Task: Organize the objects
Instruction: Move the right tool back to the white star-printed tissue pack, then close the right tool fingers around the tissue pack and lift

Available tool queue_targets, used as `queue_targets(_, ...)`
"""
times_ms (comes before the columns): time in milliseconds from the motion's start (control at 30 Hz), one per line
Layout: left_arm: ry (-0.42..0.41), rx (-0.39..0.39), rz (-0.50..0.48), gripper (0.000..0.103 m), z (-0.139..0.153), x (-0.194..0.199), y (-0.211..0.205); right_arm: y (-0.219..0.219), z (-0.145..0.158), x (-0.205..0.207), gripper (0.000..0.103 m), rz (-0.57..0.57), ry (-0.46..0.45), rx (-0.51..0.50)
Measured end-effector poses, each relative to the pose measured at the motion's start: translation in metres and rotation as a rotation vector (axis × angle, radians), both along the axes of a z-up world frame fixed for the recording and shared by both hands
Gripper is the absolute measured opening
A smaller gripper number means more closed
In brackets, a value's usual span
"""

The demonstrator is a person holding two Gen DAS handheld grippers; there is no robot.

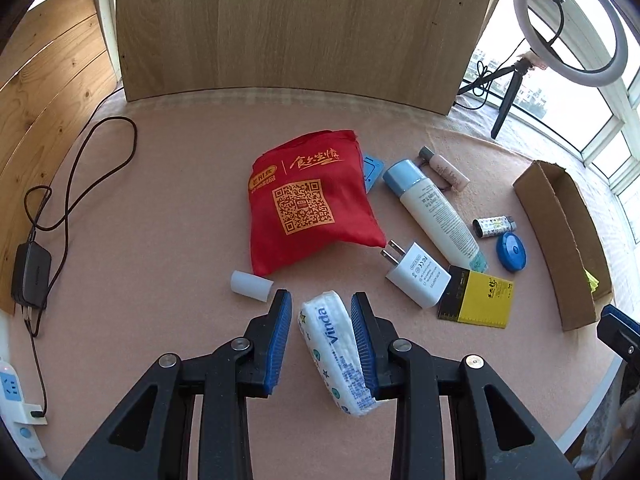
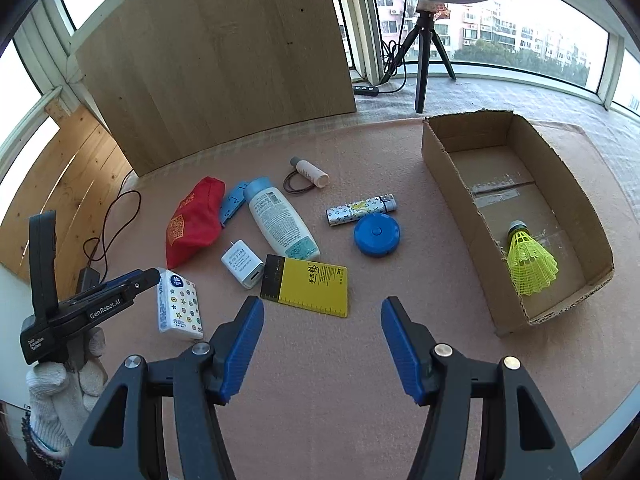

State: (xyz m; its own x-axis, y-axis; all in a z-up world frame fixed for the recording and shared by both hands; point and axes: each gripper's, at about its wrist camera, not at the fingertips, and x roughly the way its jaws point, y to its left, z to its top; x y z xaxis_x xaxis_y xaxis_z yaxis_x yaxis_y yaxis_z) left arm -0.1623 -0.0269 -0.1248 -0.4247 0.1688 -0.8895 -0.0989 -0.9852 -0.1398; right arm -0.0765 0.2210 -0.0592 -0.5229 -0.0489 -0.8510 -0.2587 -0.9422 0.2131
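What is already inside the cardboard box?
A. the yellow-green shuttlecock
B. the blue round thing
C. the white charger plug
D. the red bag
A: in the right wrist view only the yellow-green shuttlecock lies inside the cardboard box; the blue round thing, the red bag and the white charger plug all sit outside it on the pink mat.

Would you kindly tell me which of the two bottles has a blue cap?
The larger white bottle beside the red bag; the small bottle behind it has a grey cap.
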Motion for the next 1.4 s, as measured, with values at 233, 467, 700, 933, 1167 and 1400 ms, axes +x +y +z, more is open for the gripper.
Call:
queue_targets(233,-0.028,-0.058,0.016,0.033,-0.018,-0.002,0.000,0.009,-0.012,-0.006,0.057,0.016,-0.013,-0.030)
queue_targets(467,-0.026,-0.014,0.061,0.034,-0.019,0.010,-0.035,-0.004,-0.024,-0.024,0.057,0.064,-0.031,-0.059)
queue_targets(700,-0.028,0.038,0.091,0.034,-0.020,0.036,-0.071,-0.048,-0.035,-0.052,0.057,0.189,-0.051,-0.063)
queue_targets(933,-0.026,0.114,0.088,0.067,-0.023,0.056,-0.080,-0.094,-0.061,-0.088,0.063,0.316,-0.123,-0.079)
queue_targets(1167,-0.067,0.100,0.103,0.074,-0.036,0.051,-0.079,-0.129,-0.079,-0.105,0.063,0.397,-0.181,-0.023)
queue_targets(1400,-0.076,0.099,0.108,0.075,-0.042,0.046,-0.078,-0.147,-0.085,-0.114,0.063,0.454,-0.204,-0.014)
